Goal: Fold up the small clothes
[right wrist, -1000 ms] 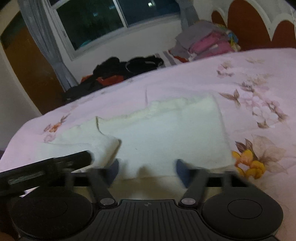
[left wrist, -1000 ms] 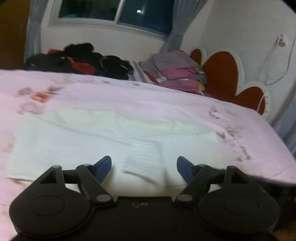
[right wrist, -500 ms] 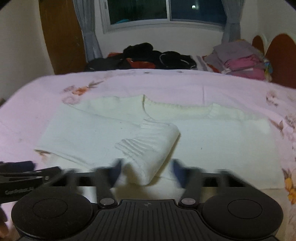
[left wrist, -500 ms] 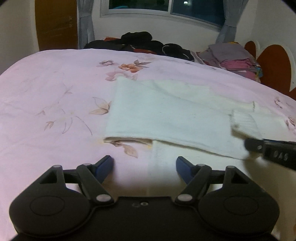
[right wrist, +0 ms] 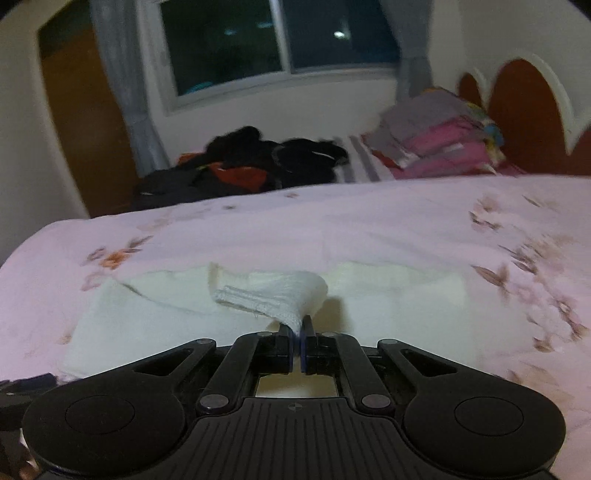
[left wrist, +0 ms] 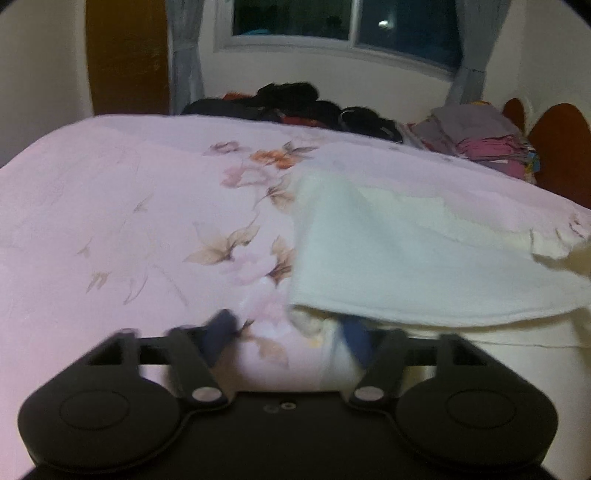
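A cream-white knit sweater [left wrist: 406,266] lies flat on the pink floral bedspread [left wrist: 129,221]; it also shows in the right wrist view [right wrist: 388,306]. My right gripper [right wrist: 297,334] is shut on the ribbed cuff of its sleeve [right wrist: 280,295] and holds the sleeve lifted over the body of the sweater. My left gripper [left wrist: 288,336] is open and motion-blurred at the sweater's lower left corner, its right finger under the raised hem edge.
A heap of dark clothes [right wrist: 251,162] and a stack of folded pink and grey clothes [right wrist: 439,144] lie at the far edge of the bed. A red and white headboard [right wrist: 524,110] stands at the right. A window [left wrist: 343,29] is behind.
My right gripper has shut on the sleeve cuff and lifted it. My left gripper has moved toward the sweater's lower left corner, jaws narrowing.
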### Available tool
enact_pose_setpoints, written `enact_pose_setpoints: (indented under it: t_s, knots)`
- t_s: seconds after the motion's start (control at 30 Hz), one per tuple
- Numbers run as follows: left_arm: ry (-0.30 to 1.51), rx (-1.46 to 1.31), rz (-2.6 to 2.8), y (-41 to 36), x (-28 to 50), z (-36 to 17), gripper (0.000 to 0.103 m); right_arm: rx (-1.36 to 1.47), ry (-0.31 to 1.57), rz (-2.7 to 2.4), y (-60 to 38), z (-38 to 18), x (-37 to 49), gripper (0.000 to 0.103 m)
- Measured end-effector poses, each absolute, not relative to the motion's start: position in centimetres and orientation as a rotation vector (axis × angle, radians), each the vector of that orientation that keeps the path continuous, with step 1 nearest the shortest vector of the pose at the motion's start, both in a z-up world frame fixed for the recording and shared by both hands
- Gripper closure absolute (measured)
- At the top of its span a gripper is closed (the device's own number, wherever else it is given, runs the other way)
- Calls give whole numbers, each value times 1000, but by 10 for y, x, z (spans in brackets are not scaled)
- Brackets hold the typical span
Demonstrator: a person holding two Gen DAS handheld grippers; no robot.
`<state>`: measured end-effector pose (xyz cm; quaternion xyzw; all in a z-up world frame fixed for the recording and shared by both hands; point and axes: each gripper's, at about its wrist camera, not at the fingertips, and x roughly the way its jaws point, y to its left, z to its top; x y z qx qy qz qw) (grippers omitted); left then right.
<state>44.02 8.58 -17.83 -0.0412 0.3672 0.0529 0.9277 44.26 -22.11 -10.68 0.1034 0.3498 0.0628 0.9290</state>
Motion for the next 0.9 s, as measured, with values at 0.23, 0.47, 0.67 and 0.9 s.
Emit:
enact_pose_setpoints:
  t_s: [0.23, 0.47, 0.67, 0.9]
  knots:
    - [730, -38, 49, 73, 438, -178, 88, 321, 808, 49, -268, -135, 442, 100]
    - [736, -14, 36, 70, 438, -179, 88, 356, 816, -6, -289, -138, 437, 100]
    - [746, -29, 29, 74, 441, -179, 88, 351, 798, -34, -297, -136, 432, 100]
    - [752, -59, -17, 82, 431, -158, 85, 251, 741, -121, -306, -120, 417, 99]
